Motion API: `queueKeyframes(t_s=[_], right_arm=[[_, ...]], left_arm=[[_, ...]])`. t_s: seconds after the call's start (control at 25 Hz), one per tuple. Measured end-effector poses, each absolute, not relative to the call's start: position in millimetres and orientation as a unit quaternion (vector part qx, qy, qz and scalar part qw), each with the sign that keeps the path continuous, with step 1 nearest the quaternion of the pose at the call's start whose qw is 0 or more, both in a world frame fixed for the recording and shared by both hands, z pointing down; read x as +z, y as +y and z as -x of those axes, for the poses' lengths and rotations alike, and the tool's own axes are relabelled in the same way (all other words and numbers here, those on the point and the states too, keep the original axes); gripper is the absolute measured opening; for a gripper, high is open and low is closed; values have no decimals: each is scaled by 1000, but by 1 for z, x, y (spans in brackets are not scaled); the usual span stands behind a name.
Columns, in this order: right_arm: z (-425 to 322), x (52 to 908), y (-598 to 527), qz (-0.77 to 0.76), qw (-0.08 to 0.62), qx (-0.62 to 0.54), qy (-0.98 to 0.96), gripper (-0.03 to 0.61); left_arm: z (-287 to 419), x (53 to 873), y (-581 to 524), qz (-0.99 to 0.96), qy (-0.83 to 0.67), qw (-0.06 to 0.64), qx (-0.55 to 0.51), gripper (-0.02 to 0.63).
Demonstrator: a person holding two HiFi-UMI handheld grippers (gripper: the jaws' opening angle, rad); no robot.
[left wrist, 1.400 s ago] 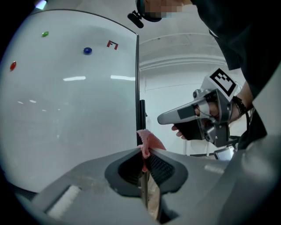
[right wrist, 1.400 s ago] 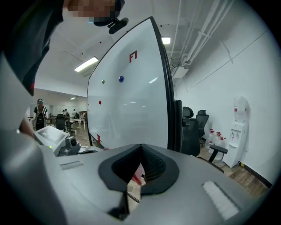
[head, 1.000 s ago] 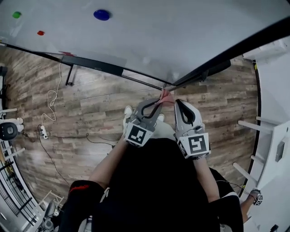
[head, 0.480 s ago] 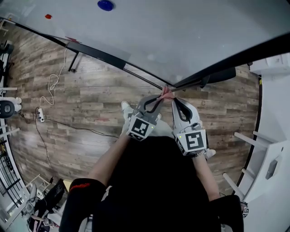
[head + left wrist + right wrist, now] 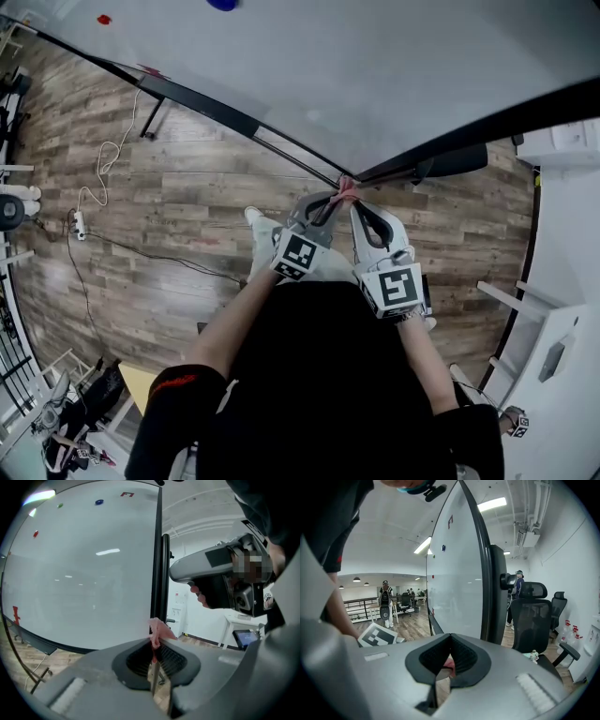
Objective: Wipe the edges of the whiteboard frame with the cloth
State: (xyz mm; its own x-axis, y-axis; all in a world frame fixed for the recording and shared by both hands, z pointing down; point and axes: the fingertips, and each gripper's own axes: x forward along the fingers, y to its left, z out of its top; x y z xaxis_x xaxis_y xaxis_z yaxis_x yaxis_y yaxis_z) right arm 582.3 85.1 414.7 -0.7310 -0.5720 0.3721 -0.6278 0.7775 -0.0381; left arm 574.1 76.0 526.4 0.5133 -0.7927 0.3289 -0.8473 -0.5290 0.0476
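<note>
Cloth: a small pink cloth (image 5: 345, 191), bunched up at the lower corner of the board, where the two black edges meet. Whether it presses on the corner or sits just short of it cannot be told.
Left gripper (image 5: 328, 200): clenched on the cloth. Its own view shows the jaws together, with a pink tuft poking out past the tips.
Right gripper (image 5: 357, 205): also clamped. Its jaws meet at the tips, with a bit of pink caught behind them.
Whiteboard frame (image 5: 211, 109): the bottom rail runs up to the left, and the side rail runs up to the right.
Just changed: both grippers have crept forward together, carrying the cloth closer to the corner.
Meaning for the task: the cloth looks set at a starting point. Wiping along either rail is probably about to begin, and nothing shows any edge wiped so far.
Against a second ago: the blue magnet (image 5: 222, 4) has slid almost out at the top. The two grippers sit closer together. The grip on the cloth is unchanged.
</note>
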Motion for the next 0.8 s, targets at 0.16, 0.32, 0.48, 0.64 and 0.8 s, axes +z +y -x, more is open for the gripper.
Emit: queueKeyframes(t_s=[0.16,0.32,0.48,0.64,0.8], right_arm=[[-582,416,86,-319,175,77,-928,2],[-582,415,80,-328,176,76,-925,2],[-581,420,81,-320,171,77,-929,2],[-578,422,83,-314,170,78,-931,2],[-577,424,82,-315,172,81,-930,2]], left_arm=[[-575,538,71,-859,-480,117,134,21],[-573,547,67,-853,-487,132,136,21],[-573,550,63,-850,-491,135,135,21],[-570,552,59,-847,-495,137,136,21],[-561,555,55,-840,-506,143,133,21]])
